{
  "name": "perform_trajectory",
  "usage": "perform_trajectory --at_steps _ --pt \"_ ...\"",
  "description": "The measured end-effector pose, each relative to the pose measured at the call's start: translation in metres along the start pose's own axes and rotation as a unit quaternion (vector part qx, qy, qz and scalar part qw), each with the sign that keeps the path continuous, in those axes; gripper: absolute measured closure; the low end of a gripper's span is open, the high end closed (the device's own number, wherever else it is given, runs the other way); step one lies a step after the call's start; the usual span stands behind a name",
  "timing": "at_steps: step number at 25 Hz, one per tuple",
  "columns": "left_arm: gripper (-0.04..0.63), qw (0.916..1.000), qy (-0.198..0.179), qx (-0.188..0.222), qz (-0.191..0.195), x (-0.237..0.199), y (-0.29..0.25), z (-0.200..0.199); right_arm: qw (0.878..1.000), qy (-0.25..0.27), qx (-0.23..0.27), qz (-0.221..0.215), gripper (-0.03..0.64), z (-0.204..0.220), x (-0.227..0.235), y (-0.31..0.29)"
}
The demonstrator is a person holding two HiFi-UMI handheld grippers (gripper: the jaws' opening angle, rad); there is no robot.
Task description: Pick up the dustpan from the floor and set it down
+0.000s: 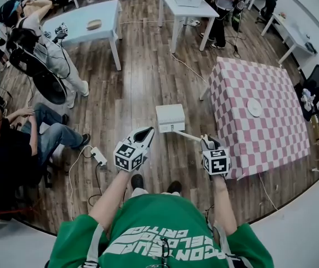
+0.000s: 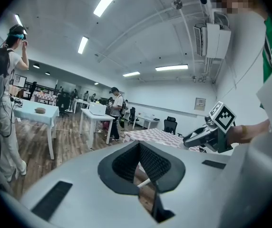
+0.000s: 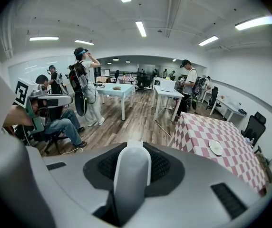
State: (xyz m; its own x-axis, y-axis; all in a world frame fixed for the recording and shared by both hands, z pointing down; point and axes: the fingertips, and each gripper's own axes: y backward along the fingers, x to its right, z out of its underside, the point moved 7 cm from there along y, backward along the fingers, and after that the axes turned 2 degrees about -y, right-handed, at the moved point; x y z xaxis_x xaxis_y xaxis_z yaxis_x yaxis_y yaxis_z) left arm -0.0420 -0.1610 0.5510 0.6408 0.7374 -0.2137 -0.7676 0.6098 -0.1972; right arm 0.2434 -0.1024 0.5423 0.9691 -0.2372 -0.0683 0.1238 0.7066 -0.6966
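Dustpan (image 1: 170, 118), apparently lifted clear of the floor beside the checkered table (image 1: 260, 121), is clamped by its handle in my right gripper (image 1: 206, 141) for carrying; my left gripper (image 1: 143, 135) (empty, jaws together) waits farther from the table.

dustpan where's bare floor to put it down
Bare wood plank floor lies ahead of the white plastic dustpan, between the pale blue table and the pink checked table. A white cable skirts its right edge. Left is crowded: white power strip, seated person's legs.
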Motion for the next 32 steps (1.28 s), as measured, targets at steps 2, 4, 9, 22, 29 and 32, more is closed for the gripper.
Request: perform_trajectory --at_steps 2,4,9,22,29,32 --pt "0.592 1.0000 0.001 0.000 0.000 0.001 0.000 0.002 1.000 0.000 -0.001 -0.001 0.508 0.001 0.000 -0.001" --pt "0.592 1.0000 0.003 0.000 0.000 0.001 0.000 0.003 1.000 0.001 -0.003 0.000 0.509 0.003 0.000 -0.002" --pt "0.592 1.0000 0.006 -0.001 -0.003 0.000 0.005 0.006 1.000 0.003 -0.010 -0.003 0.509 0.005 -0.003 -0.004" --pt "0.592 0.9996 0.019 -0.007 -0.017 -0.006 0.016 0.020 0.999 0.004 -0.044 -0.014 0.509 0.030 -0.011 -0.037" --pt "0.592 0.9993 0.025 -0.020 -0.021 -0.008 0.021 0.029 0.997 0.003 -0.076 -0.021 0.509 0.054 -0.016 -0.059" --pt "0.592 0.9989 0.028 -0.031 -0.020 -0.008 0.021 0.035 0.996 0.002 -0.090 -0.025 0.509 0.065 -0.019 -0.068"
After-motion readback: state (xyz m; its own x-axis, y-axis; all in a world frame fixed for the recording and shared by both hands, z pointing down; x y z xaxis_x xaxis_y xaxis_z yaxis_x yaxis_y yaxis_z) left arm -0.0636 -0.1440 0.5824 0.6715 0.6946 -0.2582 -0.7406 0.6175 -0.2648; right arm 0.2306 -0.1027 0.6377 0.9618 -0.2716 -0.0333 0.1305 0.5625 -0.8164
